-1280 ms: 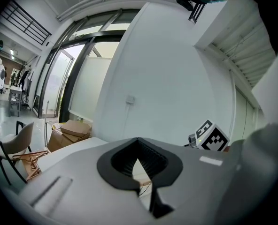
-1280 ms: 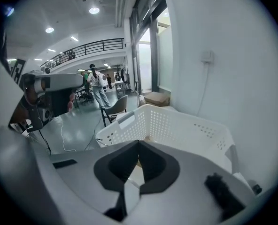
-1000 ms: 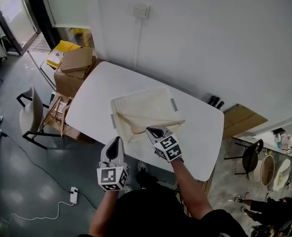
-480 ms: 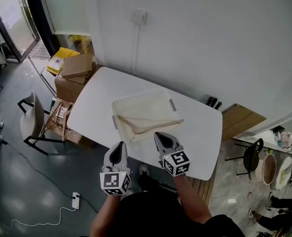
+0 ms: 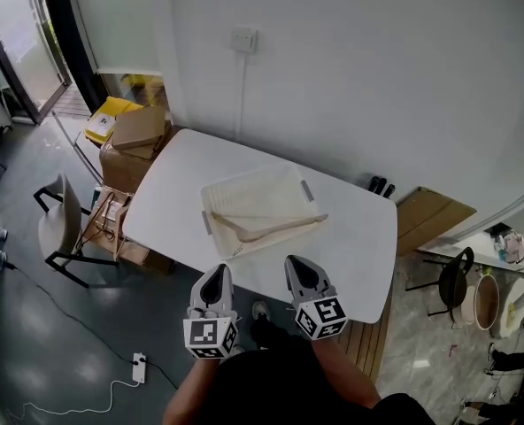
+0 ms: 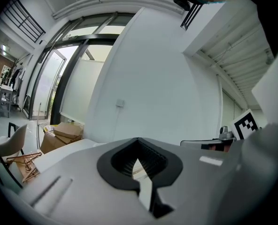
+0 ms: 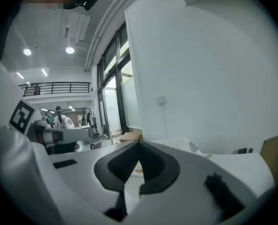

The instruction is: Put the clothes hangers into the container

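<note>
At the far left, a chair and stacked cardboard boxes are standing beside the white table. The left gripper is hovering just off the table's near edge, its jaws pressed together with nothing between them. Right of it and farther in, the pale clothes hangers are lying inside the white container at the table's middle, one long arm reaching toward the right rim and the hook end appearing to poke at the near rim. To the right, the right gripper is pulling clear: a second ago it was down at the container's near side, right by the hangers, and now it is floating back over the table's edge, level with its partner, jaws closed tight and empty. With both tools withdrawn and no hanger showing loose on the tabletop, the placing step is looking finished, and the task seems to be at or near its end.
</note>
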